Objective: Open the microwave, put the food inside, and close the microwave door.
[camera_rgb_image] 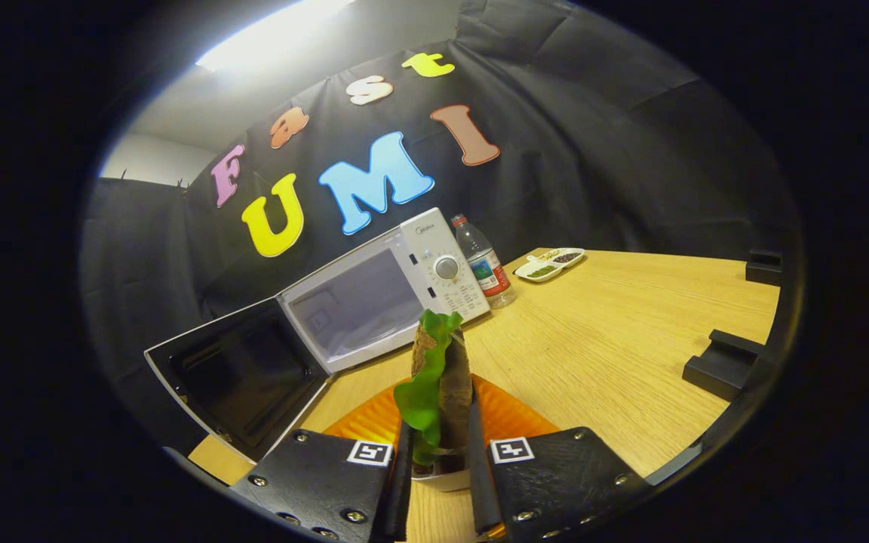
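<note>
Two fingers of the claw (440, 452) are clenched on the food (438, 385), one pressing on each flank, so the piece stands upright between them above an orange plate (510, 415) on the wooden tabletop (615, 354). The food looks like a sandwich or burger held on edge: brown layers with a green leaf (421, 400) hanging loose down one side. It is probably light and soft, likely to squash or let its layers slide if squeezed hard, and the leaf could slip out if the hold tilts. Gripping across the firmer brown layers, low down as now, seems the safer hold; whether a small white base at the bottom belongs to it I cannot tell. Beyond the fingers the microwave (389, 294) stands with its door (238, 377) swung wide open and its pale cavity bare. Just beside it stands a water bottle (486, 264), and further off a small divided dish (551, 265).
</note>
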`<move>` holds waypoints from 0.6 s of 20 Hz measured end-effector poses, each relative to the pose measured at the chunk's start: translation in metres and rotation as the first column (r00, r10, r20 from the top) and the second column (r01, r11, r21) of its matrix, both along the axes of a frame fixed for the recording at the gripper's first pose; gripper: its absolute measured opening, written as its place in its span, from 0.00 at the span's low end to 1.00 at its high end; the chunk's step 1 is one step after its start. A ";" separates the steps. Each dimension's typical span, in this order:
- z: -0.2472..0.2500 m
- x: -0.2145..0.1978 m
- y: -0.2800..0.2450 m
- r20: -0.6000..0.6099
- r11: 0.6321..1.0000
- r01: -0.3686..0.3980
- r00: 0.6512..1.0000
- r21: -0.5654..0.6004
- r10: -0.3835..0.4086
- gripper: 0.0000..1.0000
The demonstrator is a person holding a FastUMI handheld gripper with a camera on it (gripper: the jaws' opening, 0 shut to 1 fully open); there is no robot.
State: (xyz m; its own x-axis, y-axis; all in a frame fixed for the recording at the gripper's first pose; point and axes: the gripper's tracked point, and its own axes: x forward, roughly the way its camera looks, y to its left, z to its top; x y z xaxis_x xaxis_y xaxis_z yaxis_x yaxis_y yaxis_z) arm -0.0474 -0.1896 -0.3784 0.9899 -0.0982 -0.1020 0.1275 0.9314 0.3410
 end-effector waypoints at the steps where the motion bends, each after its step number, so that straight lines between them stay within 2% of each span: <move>1: 0.006 -0.002 0.002 0.004 1.000 0.000 1.000 -0.005 0.000 0.33; 8: 0.040 0.004 0.035 0.041 0.999 -0.042 0.998 -0.023 0.043 0.33; 12: 0.067 0.030 0.068 0.065 0.995 -0.099 0.993 -0.031 0.101 0.33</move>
